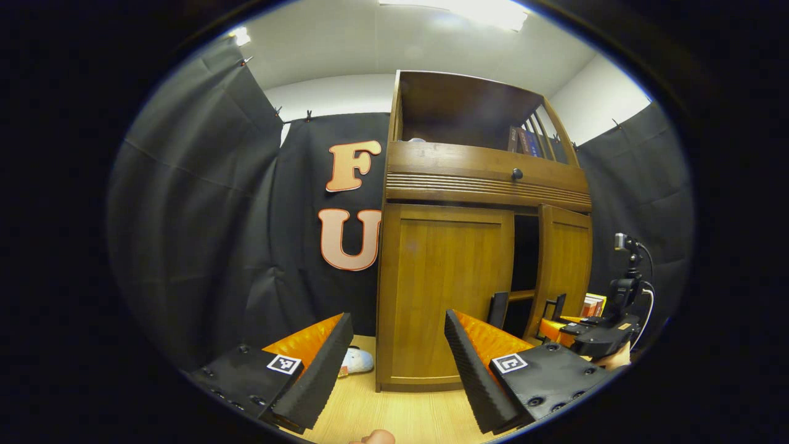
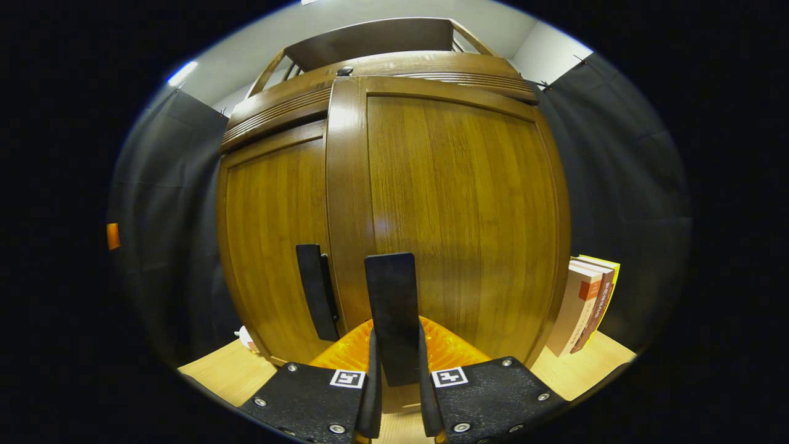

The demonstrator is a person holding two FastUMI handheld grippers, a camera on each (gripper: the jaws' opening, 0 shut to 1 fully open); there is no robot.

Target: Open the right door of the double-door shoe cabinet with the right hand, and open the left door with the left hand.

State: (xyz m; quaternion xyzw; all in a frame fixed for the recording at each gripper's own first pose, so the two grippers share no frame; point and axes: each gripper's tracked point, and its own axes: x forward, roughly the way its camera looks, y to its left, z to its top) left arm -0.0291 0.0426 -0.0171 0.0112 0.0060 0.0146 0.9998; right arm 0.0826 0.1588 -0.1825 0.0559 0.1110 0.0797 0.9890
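- Right gripper view: the right gripper is closed narrow on the right door's handle, one finger on each side of the flat dark bar at 6 o'clock. This grip suits pulling the door outward on its hinge.
- The right door takes up the centre and stands proud of the left door, so it is judged partly open. The left gripper view confirms this with a dark gap between the two doors.
- The left door's handle sits at 7 o'clock, just beside the gripped handle, and is untouched.
- Books lean upright at 4 o'clock, near the cabinet's side, on the wooden floor.
- Left gripper view: the left gripper is spread wide and holds nothing. It faces the shut left door, well short of the handle at 5 o'clock, and is judged to be waiting its turn.
- The right gripper is seen at 4 o'clock against the right door.
- The cabinet carries a drawer knob at 1 o'clock. A pale soft object lies at 7 o'clock by the base.
- Judgement: the right door is under way and the left door is not yet begun.
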